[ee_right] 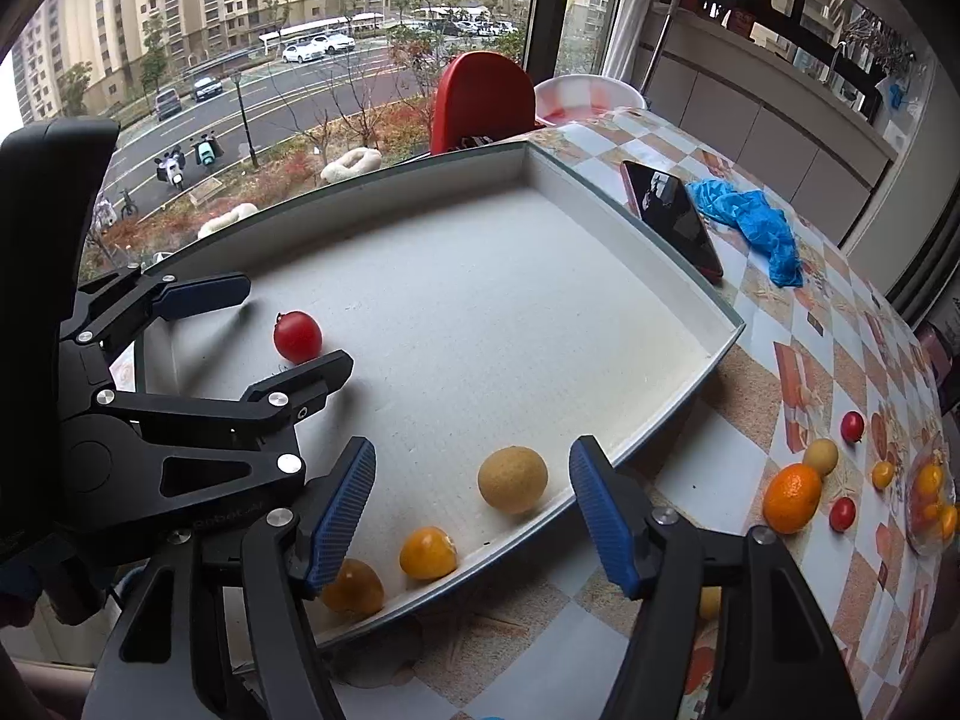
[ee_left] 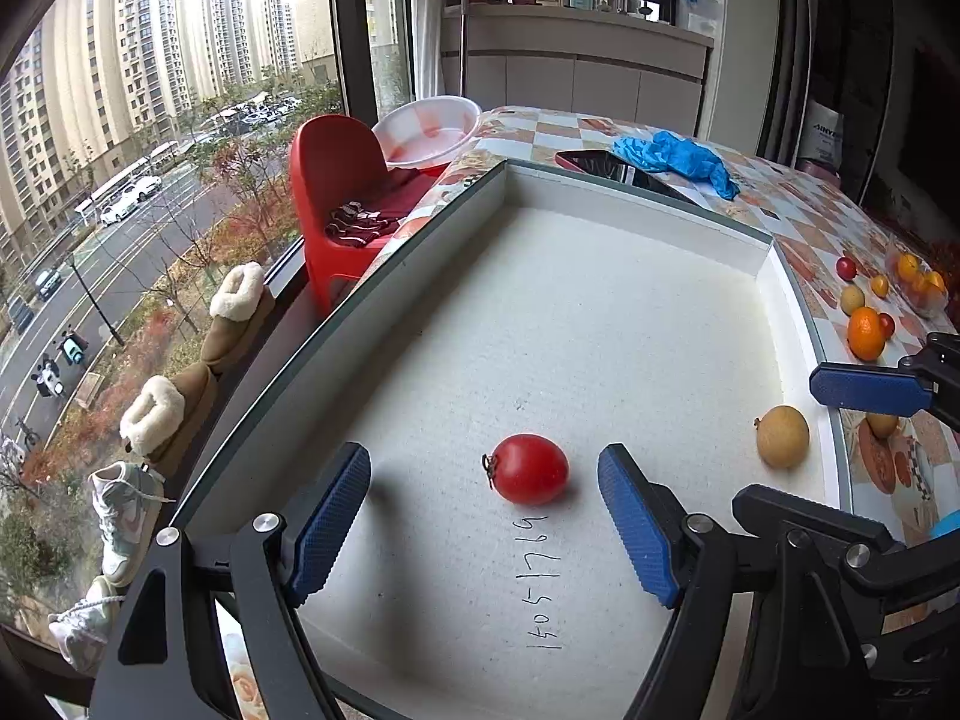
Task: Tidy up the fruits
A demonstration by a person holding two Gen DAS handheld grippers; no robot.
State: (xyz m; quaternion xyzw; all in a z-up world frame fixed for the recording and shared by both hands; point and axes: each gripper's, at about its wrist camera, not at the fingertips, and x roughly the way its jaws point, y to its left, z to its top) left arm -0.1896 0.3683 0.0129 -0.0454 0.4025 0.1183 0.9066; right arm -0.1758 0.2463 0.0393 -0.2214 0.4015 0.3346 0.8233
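Observation:
A wide white foam-lined tray (ee_left: 636, 195) (ee_right: 678, 402) lies on the checked table. A red cherry tomato (ee_left: 529, 469) (ee_right: 297, 336) rests on its floor between the blue pads of my left gripper (ee_left: 483, 453) (ee_right: 292, 324), which stands open and clear of it. My right gripper (ee_right: 473, 445) is open above the tray's near wall, with a tan round fruit (ee_right: 513, 479) (ee_left: 782, 437) lying just beyond its fingertips, untouched. Two small orange fruits (ee_right: 427, 552) sit against that wall. One right finger (ee_left: 870, 390) shows in the left wrist view.
Loose fruit lies on the table to the right: a mandarin (ee_right: 792, 498), a tan fruit (ee_right: 821, 456), cherry tomatoes (ee_right: 852, 426) and a clear bowl (ee_right: 930, 498) of fruit. A phone (ee_right: 672, 213) and blue gloves (ee_right: 756, 222) lie behind the tray. A red chair (ee_left: 336, 180) stands by the window.

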